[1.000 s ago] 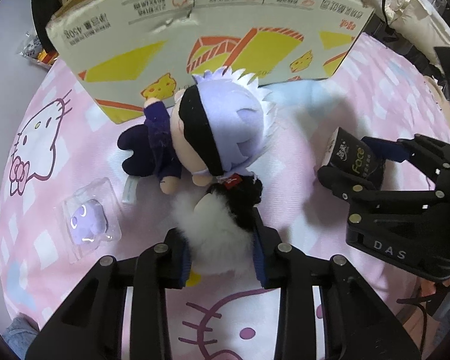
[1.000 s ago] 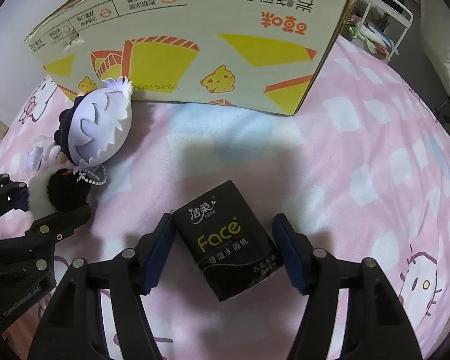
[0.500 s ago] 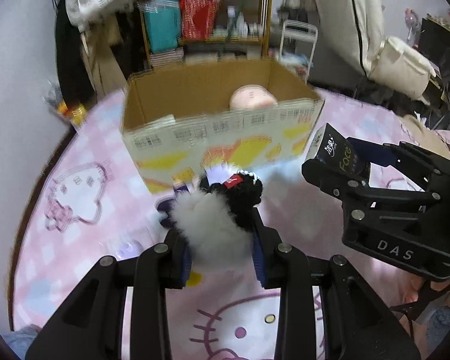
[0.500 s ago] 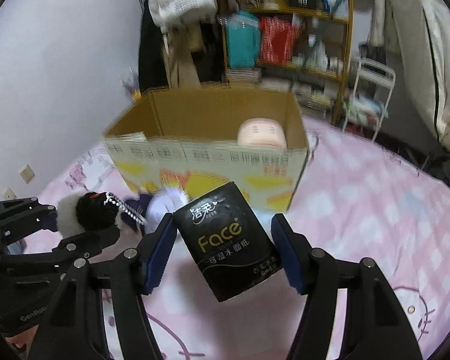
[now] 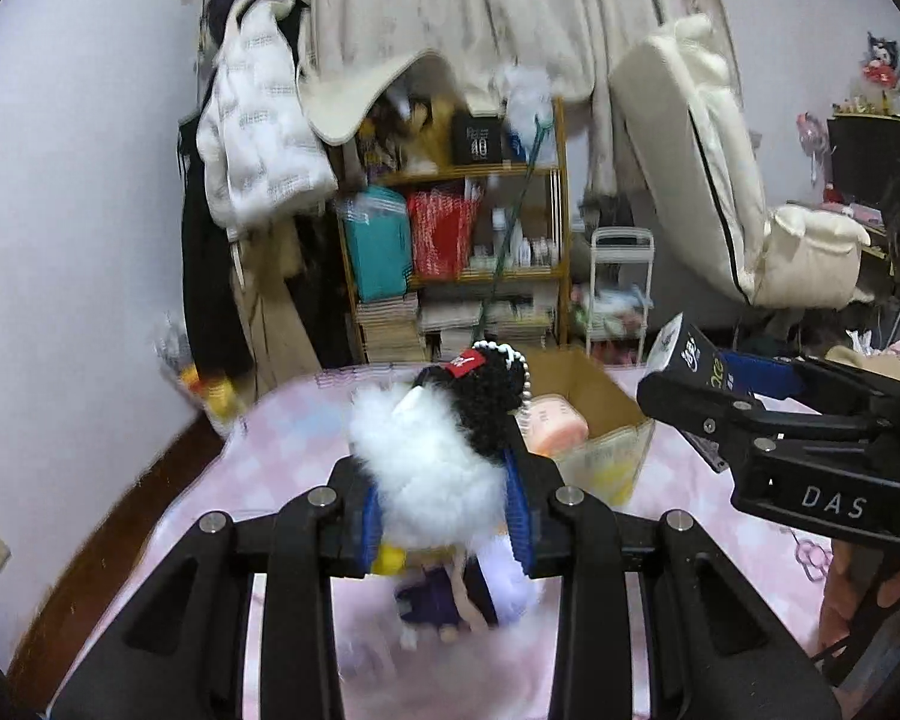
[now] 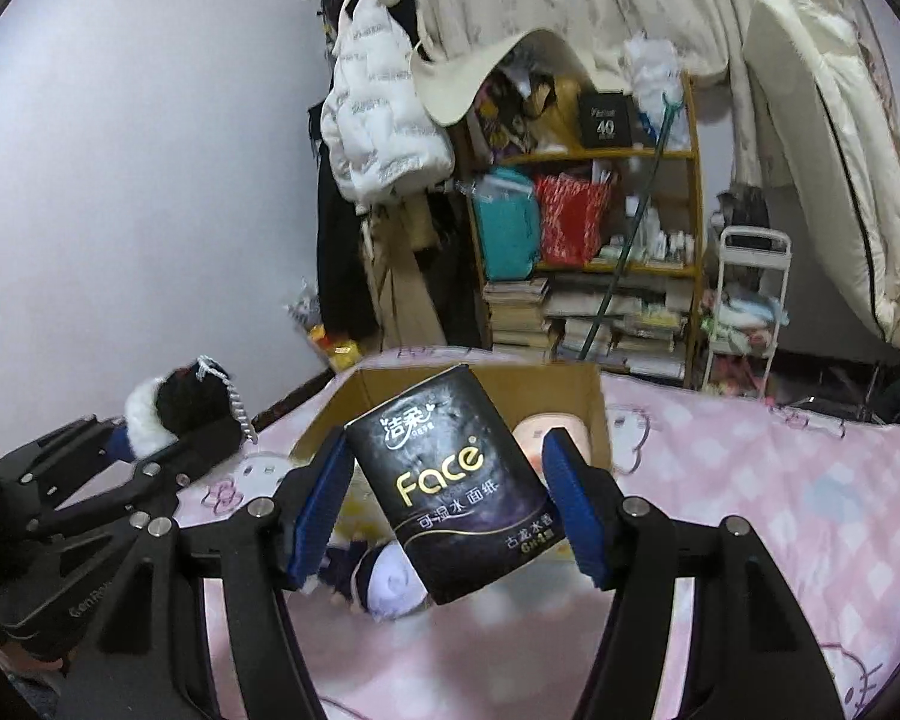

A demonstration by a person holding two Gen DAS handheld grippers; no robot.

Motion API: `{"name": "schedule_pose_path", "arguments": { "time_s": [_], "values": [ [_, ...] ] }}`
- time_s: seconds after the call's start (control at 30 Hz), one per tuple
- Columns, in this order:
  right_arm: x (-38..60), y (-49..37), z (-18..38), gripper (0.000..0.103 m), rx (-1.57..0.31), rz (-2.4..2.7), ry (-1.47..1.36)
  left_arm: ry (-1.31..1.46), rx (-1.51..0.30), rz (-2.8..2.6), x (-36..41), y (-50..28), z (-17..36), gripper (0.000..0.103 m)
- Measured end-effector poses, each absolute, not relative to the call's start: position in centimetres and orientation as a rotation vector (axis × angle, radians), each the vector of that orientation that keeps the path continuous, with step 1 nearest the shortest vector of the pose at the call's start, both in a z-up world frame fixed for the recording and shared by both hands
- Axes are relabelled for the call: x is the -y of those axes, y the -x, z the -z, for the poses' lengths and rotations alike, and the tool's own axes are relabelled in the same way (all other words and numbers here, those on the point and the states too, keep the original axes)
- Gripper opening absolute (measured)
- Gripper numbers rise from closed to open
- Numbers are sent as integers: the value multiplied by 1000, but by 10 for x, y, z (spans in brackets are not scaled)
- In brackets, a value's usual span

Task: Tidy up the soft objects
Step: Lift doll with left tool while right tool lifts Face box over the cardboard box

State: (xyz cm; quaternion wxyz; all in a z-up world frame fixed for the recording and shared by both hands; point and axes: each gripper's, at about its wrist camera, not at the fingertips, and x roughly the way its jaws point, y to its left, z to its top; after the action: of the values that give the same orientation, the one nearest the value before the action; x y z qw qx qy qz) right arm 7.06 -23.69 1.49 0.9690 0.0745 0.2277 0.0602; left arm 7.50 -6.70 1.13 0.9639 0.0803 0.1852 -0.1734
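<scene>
My left hand-held gripper (image 5: 447, 507) is clamped on the fluffy white-and-black plush (image 5: 444, 450), held above the pink bed (image 5: 282, 438); my right hand-held gripper (image 6: 444, 501) grips the black tissue pack (image 6: 456, 492) before the open cardboard box (image 6: 594, 414).

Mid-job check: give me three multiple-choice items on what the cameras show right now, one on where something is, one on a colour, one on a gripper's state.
1. Where is the pink roll-shaped soft item?
A. inside the open brown cardboard box
B. on the shelf
C. in the left gripper

2. What colour is the "Face" tissue pack?
A. white
B. black
C. red

3. What is the right gripper doing?
A. open, empty
B. shut on the fluffy white and black plush charm
C. shut on the tissue pack

Answers: 1 A, it shows above the box's wall; 2 B, dark wrapper with gold lettering; 3 C, both blue pads press its sides.
</scene>
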Motion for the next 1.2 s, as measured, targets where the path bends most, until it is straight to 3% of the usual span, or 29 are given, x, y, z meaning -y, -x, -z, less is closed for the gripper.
{"name": "schedule_pose_path", "arguments": {
  "time_s": [0.6,1.2],
  "values": [
    [267,-127,-71,69,-341,-84,-132,-151,-263,332,75,-133,-51,32],
    [275,-167,-6,69,-458,-110,-191,-133,-369,349,80,-173,1,33]
  ]
}}
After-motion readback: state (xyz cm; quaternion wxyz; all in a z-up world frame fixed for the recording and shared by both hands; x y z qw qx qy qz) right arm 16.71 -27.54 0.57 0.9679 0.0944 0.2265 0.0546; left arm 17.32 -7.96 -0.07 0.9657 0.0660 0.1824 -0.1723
